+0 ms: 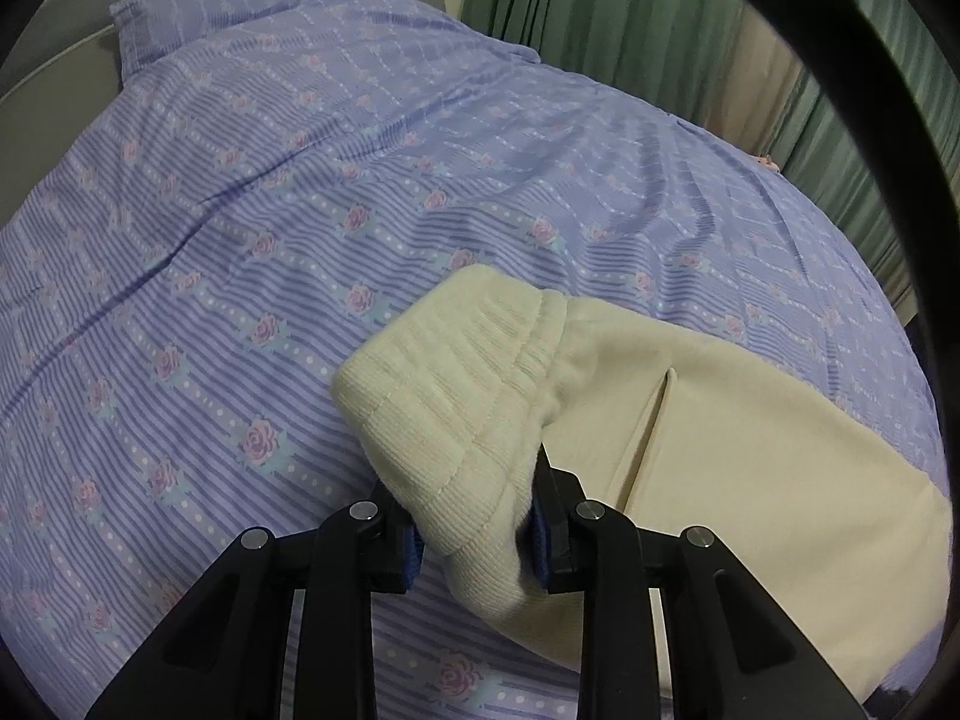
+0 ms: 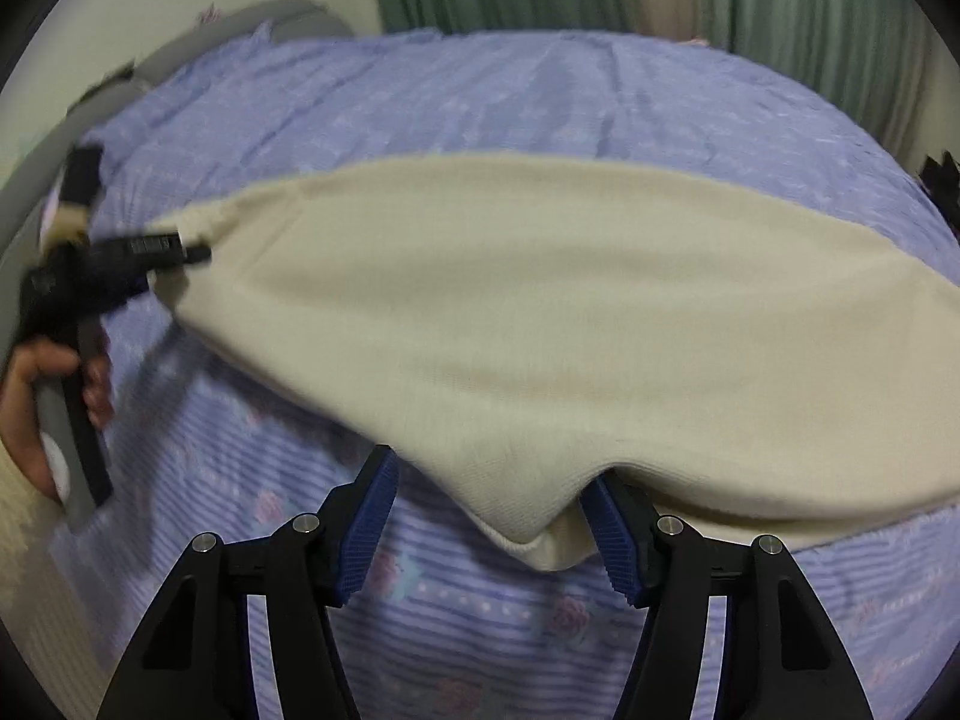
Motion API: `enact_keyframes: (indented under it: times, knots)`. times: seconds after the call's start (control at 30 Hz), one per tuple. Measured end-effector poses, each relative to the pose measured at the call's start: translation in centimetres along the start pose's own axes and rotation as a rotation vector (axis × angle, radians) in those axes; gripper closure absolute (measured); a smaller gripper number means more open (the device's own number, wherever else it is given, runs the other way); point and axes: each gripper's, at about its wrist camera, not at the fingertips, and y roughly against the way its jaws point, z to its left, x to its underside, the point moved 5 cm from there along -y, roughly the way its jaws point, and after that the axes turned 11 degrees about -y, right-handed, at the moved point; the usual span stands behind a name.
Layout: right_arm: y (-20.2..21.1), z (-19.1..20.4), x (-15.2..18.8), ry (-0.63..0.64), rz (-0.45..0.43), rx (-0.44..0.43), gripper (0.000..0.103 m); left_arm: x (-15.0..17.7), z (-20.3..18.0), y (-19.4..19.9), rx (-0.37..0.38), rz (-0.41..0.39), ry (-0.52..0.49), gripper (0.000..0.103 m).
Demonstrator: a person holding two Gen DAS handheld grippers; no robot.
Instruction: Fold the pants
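The left claw (image 1: 477,531) is pinched on the ribbed waistband (image 1: 456,384) of the cream pants (image 1: 750,420), pads pressing the folded cloth from both sides. The right claw (image 2: 489,516) stands half open around a corner of the pants (image 2: 540,324), its right pad touching cloth, its left pad clear. The pants stretch from 9 to 3 o'clock across the bed (image 2: 420,630), a hand (image 2: 36,396) gripping the left tool at 9 o'clock.
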Motion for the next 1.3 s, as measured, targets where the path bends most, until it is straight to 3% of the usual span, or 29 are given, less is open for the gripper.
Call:
enact_keyframes:
  times: [0.13,0.17,0.2,0.4,0.57,0.67,0.73,0.8,0.9,0.97,1.13,1.3]
  knots:
    - [-1.3,-0.5,1.1,0.02,0.053,-0.008,0.058,0.3,-0.3,0.2,-0.017,-0.006,-0.055,0.074]
    - [-1.1,-0.5,1.1,0.025,0.05,-0.013,0.079,0.4,-0.2,0.3,-0.014,-0.004,-0.057,0.074]
    - [-0.9,-0.2,1.0,0.035,0.057,-0.029,0.09,0.5,-0.1,0.2,-0.012,0.0,-0.052,0.074]
    - [-0.3,-0.1,2.1,0.011,0.104,0.013,0.091,1.4,0.0,-0.9,-0.037,0.032,-0.106,0.074]
    - [-1.8,-0.5,2.4,-0.008,0.142,0.04,0.091,1.5,0.6,-1.6,-0.049,0.076,-0.115,0.059]
    - [-1.2,-0.3,2.3,-0.008,0.144,0.072,0.088,1.2,0.7,-1.2,-0.097,0.095,-0.161,0.036]
    - [-0.4,0.0,2.0,-0.013,0.157,0.115,0.079,0.7,1.0,-0.1,-0.134,0.084,-0.201,0.021]
    - [0.9,0.5,2.0,-0.034,0.169,0.105,0.059,0.3,0.7,1.8,-0.144,0.076,-0.257,0.02]
    - [4.2,1.2,1.6,-0.045,0.128,0.107,0.047,-0.5,0.9,4.9,-0.215,0.043,-0.323,0.013]
    - [6.4,1.2,1.1,-0.057,0.098,0.124,0.04,-0.8,1.4,7.0,-0.22,0.03,-0.328,0.012]
    - [11.6,2.7,-0.7,-0.053,0.008,0.113,0.035,-2.1,2.2,11.7,-0.152,-0.015,-0.358,0.012]
    - [12.7,5.1,-4.4,-0.072,-0.093,0.117,0.035,-5.8,3.0,11.1,-0.004,-0.048,-0.37,0.014]
